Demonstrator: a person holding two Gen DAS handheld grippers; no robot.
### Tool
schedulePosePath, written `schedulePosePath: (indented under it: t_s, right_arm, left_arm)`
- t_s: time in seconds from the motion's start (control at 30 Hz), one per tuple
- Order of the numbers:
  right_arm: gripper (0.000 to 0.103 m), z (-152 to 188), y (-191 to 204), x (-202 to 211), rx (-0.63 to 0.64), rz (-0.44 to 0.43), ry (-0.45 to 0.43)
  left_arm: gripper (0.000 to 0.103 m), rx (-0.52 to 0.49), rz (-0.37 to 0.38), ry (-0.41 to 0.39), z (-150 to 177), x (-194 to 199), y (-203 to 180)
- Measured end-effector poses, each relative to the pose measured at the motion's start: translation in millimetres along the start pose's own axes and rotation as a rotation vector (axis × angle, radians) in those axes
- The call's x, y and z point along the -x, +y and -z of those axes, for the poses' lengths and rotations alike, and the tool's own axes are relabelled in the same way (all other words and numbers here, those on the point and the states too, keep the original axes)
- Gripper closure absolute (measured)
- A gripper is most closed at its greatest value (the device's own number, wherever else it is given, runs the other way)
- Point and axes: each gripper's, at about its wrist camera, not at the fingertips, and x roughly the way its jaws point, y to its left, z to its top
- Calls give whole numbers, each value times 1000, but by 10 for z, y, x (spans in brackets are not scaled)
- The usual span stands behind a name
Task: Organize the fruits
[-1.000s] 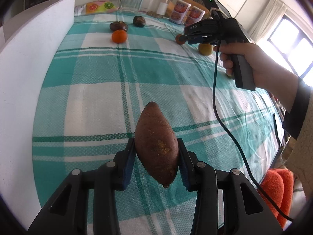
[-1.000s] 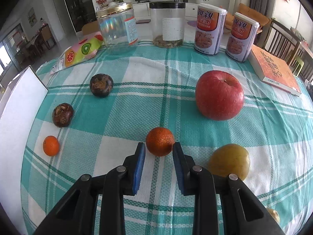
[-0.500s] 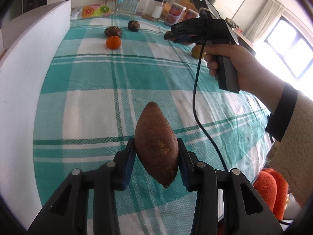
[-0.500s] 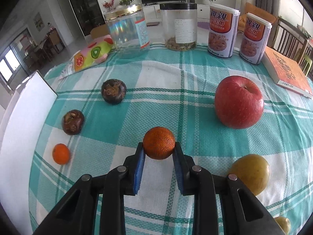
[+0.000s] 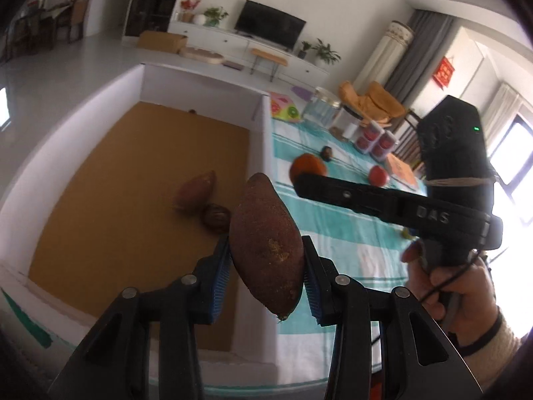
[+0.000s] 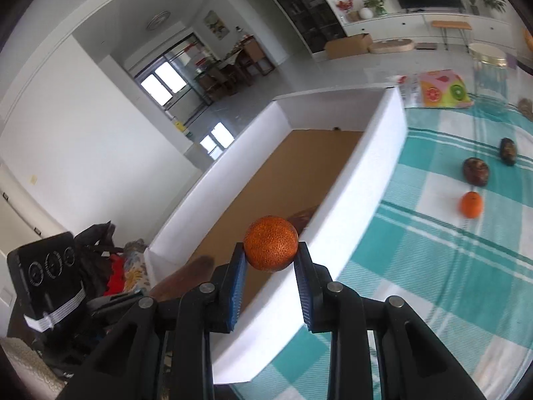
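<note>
My left gripper [image 5: 266, 276] is shut on a brown sweet potato [image 5: 266, 243], held in the air at the right wall of a white box [image 5: 260, 126] with a brown floor. Inside the box lie another sweet potato [image 5: 196, 191] and a dark round fruit [image 5: 216, 219]. My right gripper [image 6: 270, 266] is shut on an orange [image 6: 270, 247] and holds it above the box's near wall [image 6: 366, 200]. In the left wrist view the right gripper [image 5: 299, 180] and its orange [image 5: 307, 166] show just right of the box.
On the teal checked cloth [image 6: 433, 266] lie a small orange [image 6: 470, 204] and two dark fruits [image 6: 476, 171]. A red apple [image 5: 378, 175], red cans [image 5: 374, 141], jars [image 5: 319, 110] and a fruit-print bag [image 6: 439, 88] stand farther back.
Both grippers have swung left from over the cloth to the white box, each carrying its fruit. The orange has been lifted well off the cloth.
</note>
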Motion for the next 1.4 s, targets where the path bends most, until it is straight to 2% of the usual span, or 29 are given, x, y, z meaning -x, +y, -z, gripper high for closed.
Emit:
schedulePosePath:
  t_s: [0.13, 0.23, 0.3, 0.33, 0.4, 0.47, 0.53, 0.57, 0.6, 0.67, 0.73, 0.83, 0.9, 1.0, 1.1, 1.2, 1.27, 1.4]
  right_arm:
    - [74, 190, 408, -447, 71, 13, 100]
    - [72, 319, 460, -638, 78, 62, 148]
    - [67, 329, 462, -643, 78, 95, 154]
    - [65, 315, 454, -582, 74, 90, 135]
    - [62, 268, 409, -393, 59, 83, 84]
    - [61, 230, 301, -146, 51, 104, 31]
    - [55, 273, 203, 113, 55, 154, -34]
    - [46, 331, 113, 239, 50, 188, -68]
    - [35, 414, 2, 367, 39, 231, -102]
    - [23, 652, -291, 587, 13, 367, -166]
    - [22, 938, -666, 774, -32, 530, -190]
    - [22, 1446, -1266, 1016, -132, 759, -170]
    - [22, 1755, -1546, 1250, -207, 864, -174]
    - [22, 2109, -1833, 1587, -334, 972, -220]
    - [20, 2212, -2028, 1859, -471, 994, -278]
    - [11, 2216, -2057, 1914, -479, 1063, -289]
    - [11, 2195, -2067, 1885, -476, 1056, -273]
    - [11, 2192, -2038, 1812, -455, 1068, -254]
  left_arm:
    - [62, 61, -173, 20, 82, -98, 497]
    - [61, 79, -226, 50, 159, -181, 630]
    - [53, 59, -256, 55, 173, -219, 583]
    - [48, 48, -256, 43, 160, -213, 545]
    - [31, 23, -252, 3, 141, -162, 443]
    - [29, -8, -234, -36, 113, -117, 307]
    - [29, -41, -174, -54, 91, -130, 112]
    - [26, -58, -133, -57, 93, -149, -5]
    - [23, -79, -90, -55, 117, -181, -147]
    - [23, -140, -2, -30, 167, -289, -461]
    - [23, -208, 68, 23, 272, -477, -794]
    - [23, -278, 144, 84, 445, -833, -1211]
    - [23, -315, 142, 103, 540, -1125, -1399]
    - [23, -347, 111, 127, 637, -1510, -1599]
    - [23, -385, 77, 137, 694, -1787, -1764]
    - [23, -457, 33, 106, 713, -1943, -1876]
    - [23, -492, 6, 99, 735, -2043, -1899]
    - [23, -478, -18, 109, 737, -2153, -1860]
